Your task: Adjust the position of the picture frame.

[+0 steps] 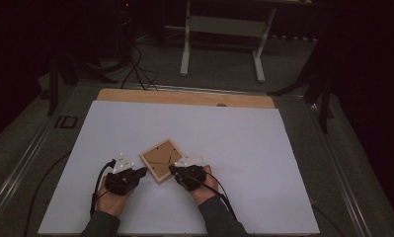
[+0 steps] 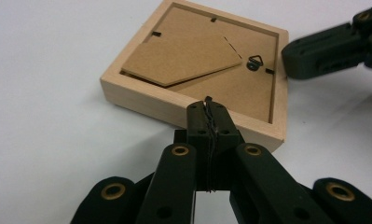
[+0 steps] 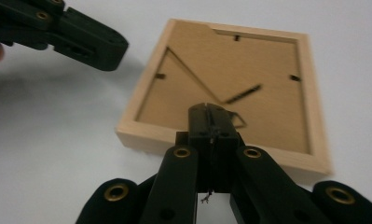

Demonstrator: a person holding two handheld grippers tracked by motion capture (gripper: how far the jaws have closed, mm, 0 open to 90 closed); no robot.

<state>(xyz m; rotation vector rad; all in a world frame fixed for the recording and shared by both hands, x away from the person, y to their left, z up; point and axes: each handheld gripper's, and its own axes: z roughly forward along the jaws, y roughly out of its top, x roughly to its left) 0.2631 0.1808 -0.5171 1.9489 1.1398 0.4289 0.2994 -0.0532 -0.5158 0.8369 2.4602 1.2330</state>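
Two hands low on the table, left gripper (image 1: 144,170) and right gripper (image 1: 172,169) both pressed together, tips flanking a wooden picture frame (image 1: 161,159) lying face down between them.

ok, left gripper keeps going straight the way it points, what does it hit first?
Most likely the wooden picture frame: the left gripper, jaws shut with nothing between them, points at the frame's near side rail. The gap looks slight, though depth is hard to judge. The right gripper sits beyond, at the frame's far corner.
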